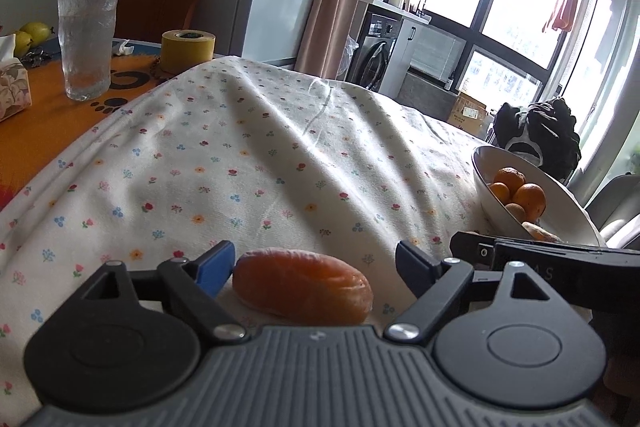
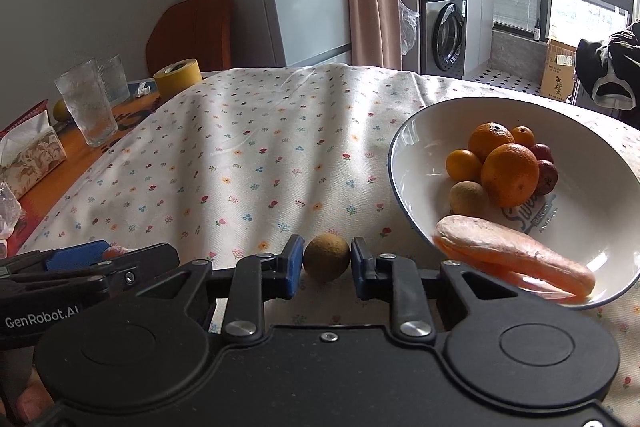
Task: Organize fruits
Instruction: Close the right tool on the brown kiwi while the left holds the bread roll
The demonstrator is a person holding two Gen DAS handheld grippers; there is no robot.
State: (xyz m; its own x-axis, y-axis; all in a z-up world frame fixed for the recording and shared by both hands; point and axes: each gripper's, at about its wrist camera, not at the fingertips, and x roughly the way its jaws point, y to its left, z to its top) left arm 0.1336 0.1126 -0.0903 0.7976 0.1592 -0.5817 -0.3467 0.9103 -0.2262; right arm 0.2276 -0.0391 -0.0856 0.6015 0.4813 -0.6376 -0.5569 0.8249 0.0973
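Note:
In the left wrist view an orange carrot-like piece (image 1: 302, 283) lies on the floral cloth (image 1: 240, 155), between the spread fingers of my left gripper (image 1: 316, 267). That gripper is open and its pads stand clear of the piece. In the right wrist view my right gripper (image 2: 327, 267) is shut on a small round brown fruit (image 2: 326, 258), low over the cloth. Just to its right stands a white bowl (image 2: 416, 131) holding oranges (image 2: 510, 173), dark red fruits (image 2: 546, 175), another brown fruit (image 2: 466, 197) and a carrot-like piece (image 2: 512, 251). The left gripper's blue-padded fingers (image 2: 76, 253) show at the far left.
On the orange mat to the left stand a ribbed glass (image 1: 86, 43), a yellow tape roll (image 1: 188, 51), a tissue box (image 1: 12, 87) and yellow fruits (image 1: 34, 31). A chair with dark clothing (image 1: 536, 135) sits behind the bowl (image 1: 480, 171). The cloth's middle lies bare.

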